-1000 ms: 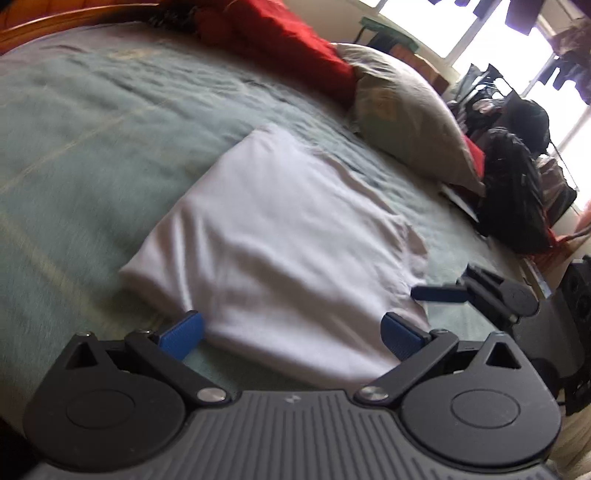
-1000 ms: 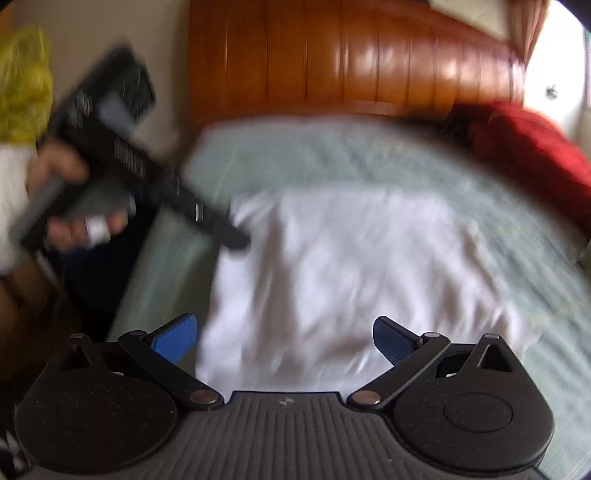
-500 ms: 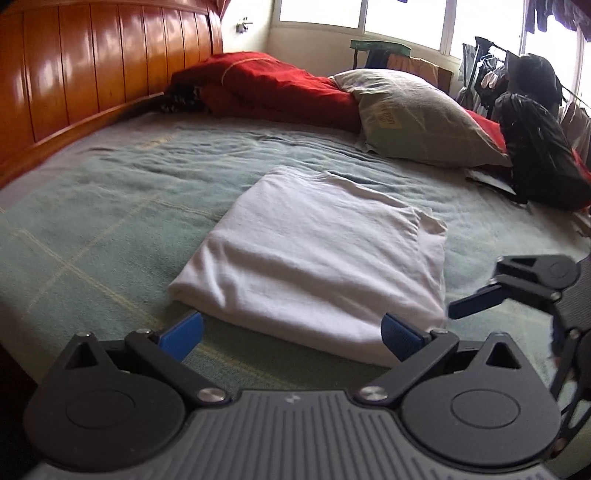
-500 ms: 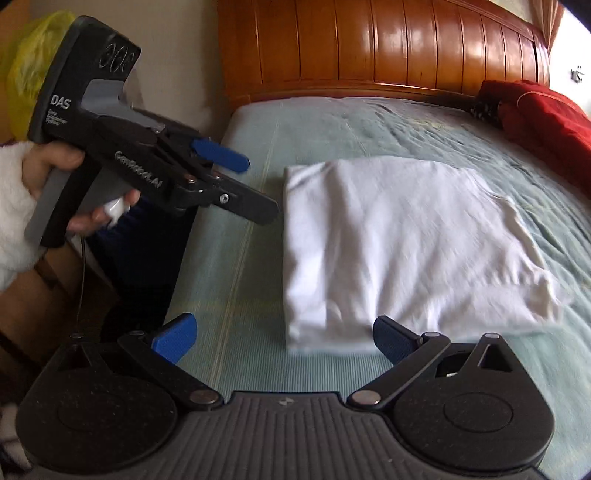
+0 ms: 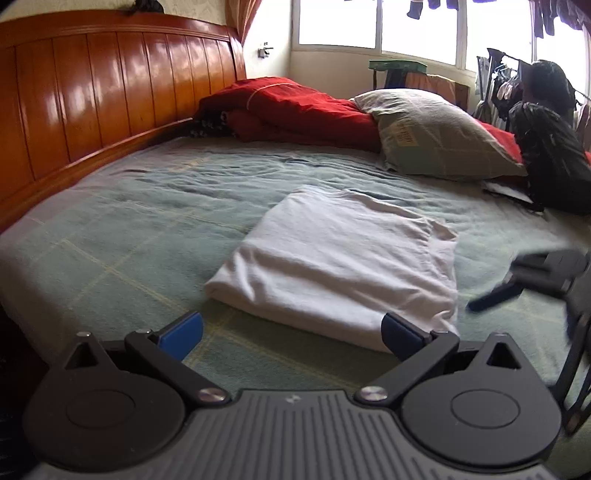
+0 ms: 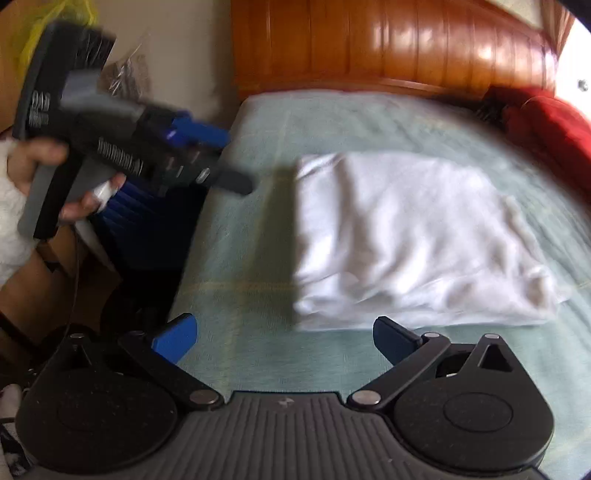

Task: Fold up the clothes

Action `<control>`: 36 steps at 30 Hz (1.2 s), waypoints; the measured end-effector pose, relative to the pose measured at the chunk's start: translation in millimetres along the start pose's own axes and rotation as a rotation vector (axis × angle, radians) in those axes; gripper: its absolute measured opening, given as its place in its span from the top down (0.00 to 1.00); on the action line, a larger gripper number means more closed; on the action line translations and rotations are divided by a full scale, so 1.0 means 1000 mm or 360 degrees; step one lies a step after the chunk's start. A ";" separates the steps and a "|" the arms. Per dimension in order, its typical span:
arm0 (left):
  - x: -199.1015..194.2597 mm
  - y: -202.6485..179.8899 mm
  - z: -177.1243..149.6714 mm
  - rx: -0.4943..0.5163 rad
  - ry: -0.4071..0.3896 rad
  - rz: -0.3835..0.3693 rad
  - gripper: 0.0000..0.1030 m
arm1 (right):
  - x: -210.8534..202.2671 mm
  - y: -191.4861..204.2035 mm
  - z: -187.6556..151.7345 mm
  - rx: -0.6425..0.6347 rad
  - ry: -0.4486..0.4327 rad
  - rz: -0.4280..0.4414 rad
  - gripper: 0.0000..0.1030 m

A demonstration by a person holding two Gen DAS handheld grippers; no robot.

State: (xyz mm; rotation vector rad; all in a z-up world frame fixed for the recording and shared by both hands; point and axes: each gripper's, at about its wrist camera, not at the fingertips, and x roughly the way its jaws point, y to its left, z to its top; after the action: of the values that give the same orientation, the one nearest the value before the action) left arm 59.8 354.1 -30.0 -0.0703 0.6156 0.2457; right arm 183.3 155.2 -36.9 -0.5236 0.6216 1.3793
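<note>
**Folded white garment on the bed, both grippers clear of it**

The white garment (image 5: pixel 343 266) lies folded into a thick rectangle on the green bedspread (image 5: pixel 140 221), toward the near edge of the bed. Its folded edge faces the left wrist camera, and a looser, wrinkled corner sits on the side away from the headboard. In the right wrist view the same garment (image 6: pixel 410 236) is blurred but shows the same compact shape.

The left gripper (image 5: pixel 291 332) hangs just short of the garment's near edge, its blue-tipped fingers (image 5: pixel 183 329) spread wide and holding nothing. The right gripper (image 6: pixel 282 338) is also just beside the garment, fingers wide apart and empty. Seen from the left wrist, the right gripper (image 5: pixel 524 284) is a dark blurred shape off the garment's right side, not touching it. Seen from the right wrist, the left gripper (image 6: pixel 207 155) is held in a hand (image 6: pixel 40 173) over the bed's edge, apart from the garment.

Beyond the garment stand a wooden headboard (image 5: pixel 110 96), a red blanket (image 5: pixel 295 107), a grey pillow (image 5: pixel 432 136) and a black bag (image 5: pixel 554 158) beneath the window (image 5: pixel 413 22).
</note>
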 end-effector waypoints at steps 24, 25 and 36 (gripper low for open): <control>-0.037 -0.057 -0.010 -0.0028 -0.0028 0.0134 0.01 | -0.068 -0.028 -0.037 0.0736 0.0073 -0.0492 0.00; -0.041 -0.061 -0.010 -0.0046 -0.0040 0.0171 0.01 | -0.070 -0.019 -0.039 0.0734 0.0078 -0.0494 0.00; -0.095 -0.110 -0.025 0.0038 0.0015 0.0255 0.01 | -0.093 0.057 -0.043 0.0749 0.0098 -0.0581 0.00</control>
State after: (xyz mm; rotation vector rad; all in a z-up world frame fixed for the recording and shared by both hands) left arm -2.3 224.8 3.8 0.0011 0.6339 0.3931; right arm 115.0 66.0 -4.3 -0.2805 0.8266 0.8379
